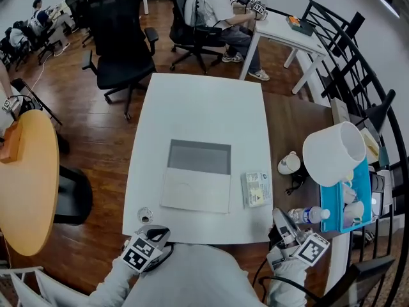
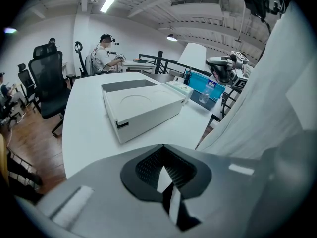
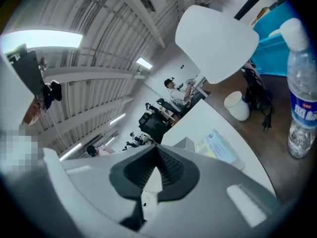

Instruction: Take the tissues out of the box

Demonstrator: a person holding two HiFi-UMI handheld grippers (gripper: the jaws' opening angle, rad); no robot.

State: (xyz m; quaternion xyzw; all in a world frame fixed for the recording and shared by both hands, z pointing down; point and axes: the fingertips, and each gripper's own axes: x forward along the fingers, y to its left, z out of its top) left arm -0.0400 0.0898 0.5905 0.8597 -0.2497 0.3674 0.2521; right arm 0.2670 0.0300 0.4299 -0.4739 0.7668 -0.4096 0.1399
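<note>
A flat white box (image 1: 195, 187) lies in the middle of the white table (image 1: 204, 107), its far part showing a grey inside (image 1: 199, 157). A small tissue pack (image 1: 256, 188) lies just right of it. My left gripper (image 1: 156, 233) hangs at the table's near edge, left of my body, shut and empty. The left gripper view looks over its closed tips (image 2: 163, 150) at the box (image 2: 141, 103) and the pack (image 2: 179, 88). Off the near right corner, my right gripper (image 1: 280, 218) points up and away, shut on nothing; past its tips (image 3: 156, 150) the pack (image 3: 218, 145) shows.
A small white roll (image 1: 145, 215) sits near the table's front left. A brown side table holds a white cup (image 1: 289, 164), a water bottle (image 1: 310, 215), a blue tray (image 1: 332, 203) and a large white shade (image 1: 333, 152). A black chair (image 1: 121, 50) and a seated person (image 1: 223, 11) are beyond.
</note>
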